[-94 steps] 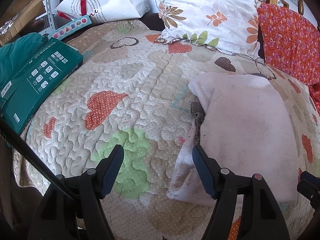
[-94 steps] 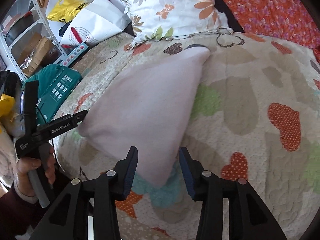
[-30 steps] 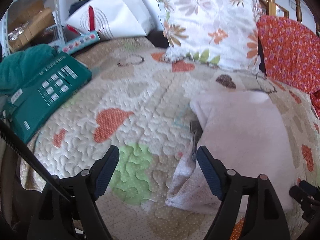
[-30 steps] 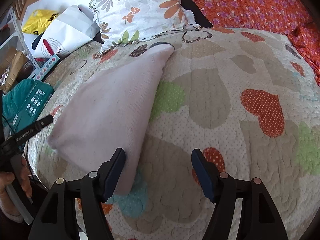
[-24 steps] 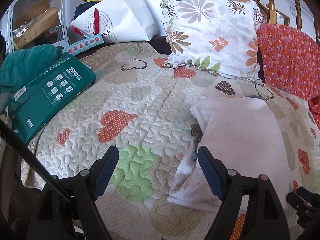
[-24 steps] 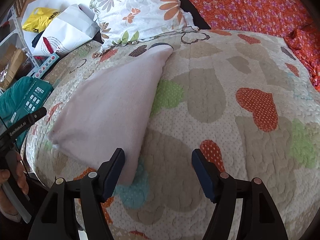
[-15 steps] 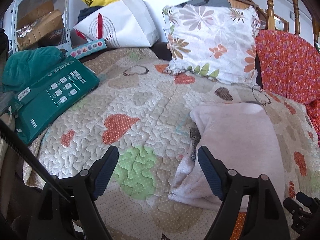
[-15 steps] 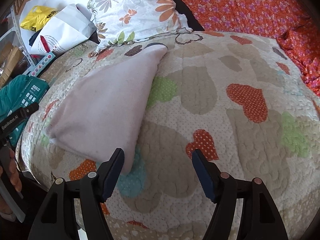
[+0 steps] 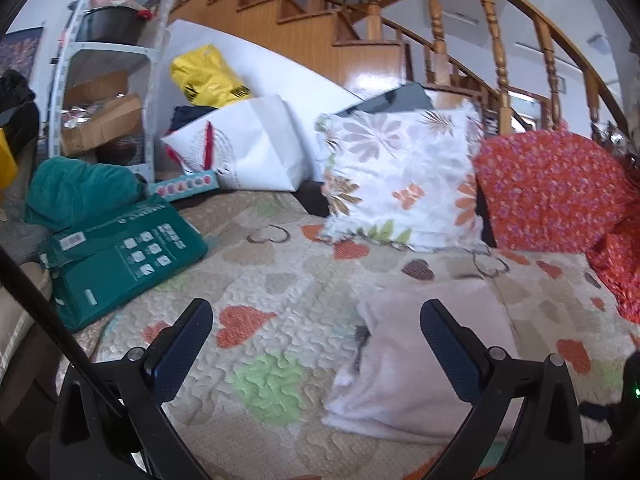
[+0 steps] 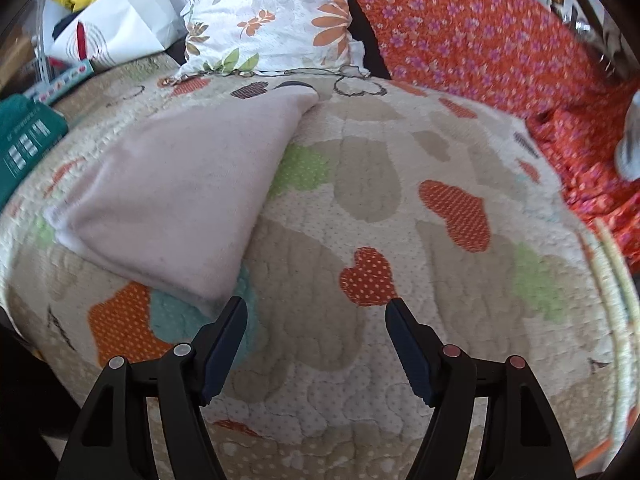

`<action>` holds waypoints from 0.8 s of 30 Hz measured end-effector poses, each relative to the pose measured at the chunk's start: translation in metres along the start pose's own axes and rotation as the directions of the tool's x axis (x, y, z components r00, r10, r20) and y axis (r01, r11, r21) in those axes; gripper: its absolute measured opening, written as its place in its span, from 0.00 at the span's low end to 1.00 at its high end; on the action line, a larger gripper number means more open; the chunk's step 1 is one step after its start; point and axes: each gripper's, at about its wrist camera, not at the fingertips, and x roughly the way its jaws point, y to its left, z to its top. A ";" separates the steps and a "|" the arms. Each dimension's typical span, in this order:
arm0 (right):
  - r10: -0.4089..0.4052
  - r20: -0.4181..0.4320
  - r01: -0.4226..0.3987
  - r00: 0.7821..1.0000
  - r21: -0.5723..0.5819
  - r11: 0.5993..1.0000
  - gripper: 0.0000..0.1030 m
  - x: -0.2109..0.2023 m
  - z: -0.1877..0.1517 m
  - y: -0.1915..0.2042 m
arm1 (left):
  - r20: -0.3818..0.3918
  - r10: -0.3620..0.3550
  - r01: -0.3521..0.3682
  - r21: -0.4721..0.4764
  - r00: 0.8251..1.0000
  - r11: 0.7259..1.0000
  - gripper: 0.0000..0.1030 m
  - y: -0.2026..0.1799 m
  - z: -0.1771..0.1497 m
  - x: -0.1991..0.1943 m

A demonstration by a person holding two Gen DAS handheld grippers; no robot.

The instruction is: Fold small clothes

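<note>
A pale pink folded garment (image 9: 420, 352) lies flat on the heart-patterned quilt (image 9: 272, 280); it also shows in the right wrist view (image 10: 180, 184), at the left. My left gripper (image 9: 316, 340) is open and empty, held above the quilt with the garment's left edge just inside its right finger. My right gripper (image 10: 316, 320) is open and empty above the quilt (image 10: 400, 200), with the garment's near corner just beyond its left finger.
A floral pillow (image 9: 400, 184) and an orange flowered cloth (image 9: 552, 192) lie at the back. A green box (image 9: 120, 260), teal fabric (image 9: 76, 192), a white bag (image 9: 244, 152) and a shelf (image 9: 104, 92) stand at the left. Stairs rise behind.
Both grippers have drawn back and tilted up from the garment. The right gripper opened wider since the earliest frame. The garment has not moved.
</note>
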 end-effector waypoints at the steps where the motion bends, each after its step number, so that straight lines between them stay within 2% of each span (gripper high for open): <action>1: -0.012 0.001 0.012 1.000 -0.011 1.000 0.75 -0.001 0.000 0.001 | -0.015 -0.010 0.010 0.009 1.000 1.000 1.00 -0.002 -0.002 0.001; 6: -0.063 0.009 0.063 0.998 -0.073 0.995 0.79 -0.002 -0.002 0.007 | -0.096 -0.063 0.068 0.047 0.993 0.997 1.00 -0.018 -0.013 0.012; 13: -0.090 -0.009 0.089 0.996 -0.094 0.992 0.79 0.002 -0.001 0.010 | -0.187 -0.112 0.123 0.051 0.976 0.991 1.00 -0.029 -0.025 0.027; 17: -0.090 -0.033 0.086 0.995 -0.094 0.992 0.79 0.007 -0.001 0.009 | -0.234 -0.098 0.120 0.085 0.967 0.989 1.00 -0.034 -0.031 0.035; 20: -0.087 -0.050 0.082 0.995 -0.089 0.993 0.79 0.010 -0.001 0.009 | -0.273 -0.053 0.091 0.130 0.961 0.987 1.00 -0.039 -0.039 0.042; 24: -0.094 -0.058 0.088 0.994 -0.094 0.992 0.79 0.012 -0.001 0.010 | -0.345 -0.031 0.086 0.145 0.938 0.986 1.00 -0.039 -0.048 0.054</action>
